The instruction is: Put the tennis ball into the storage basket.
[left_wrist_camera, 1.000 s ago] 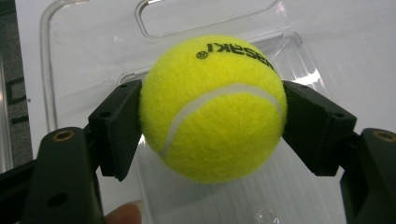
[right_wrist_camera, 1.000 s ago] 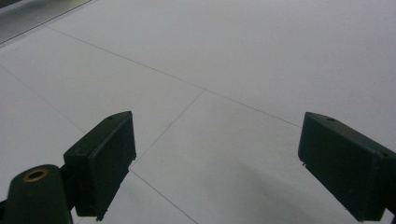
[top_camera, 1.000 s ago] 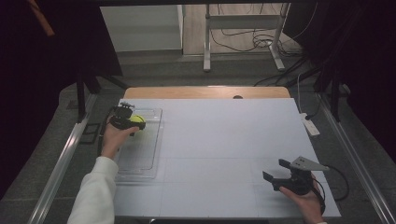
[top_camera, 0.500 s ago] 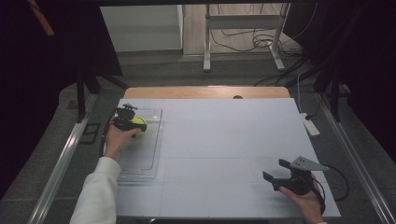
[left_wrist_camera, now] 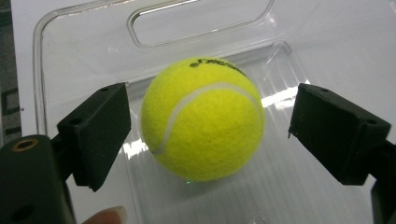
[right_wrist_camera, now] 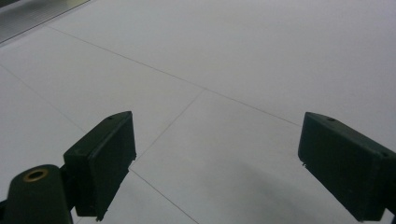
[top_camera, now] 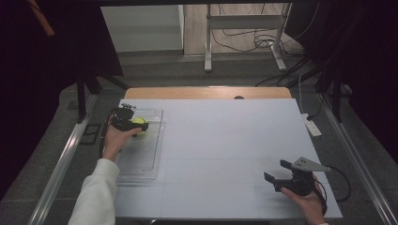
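- The tennis ball (left_wrist_camera: 201, 119) rests in the clear plastic tray (left_wrist_camera: 84, 51); it looks light, springy and felt-covered, so it grips well.
- Best hold: across its middle.
- The left tongs (left_wrist_camera: 208, 135) have just been opening, with the ball loose between them; the right tongs (right_wrist_camera: 219, 163) stand open and empty.

White table (top_camera: 225, 140), faint grid seams across its top, a bare wood strip along the far edge. Clear plastic tray (top_camera: 143, 157) lies flat on the table near its left edge, running from the far left corner toward the near side, with a handle slot at its far end; at the table's right edge, well apart from the tray, lies a white power strip (top_camera: 311, 126). Inside the tray's far end sits a yellow tennis ball (left_wrist_camera: 203, 119), resting on the tray floor rather than on the table itself.
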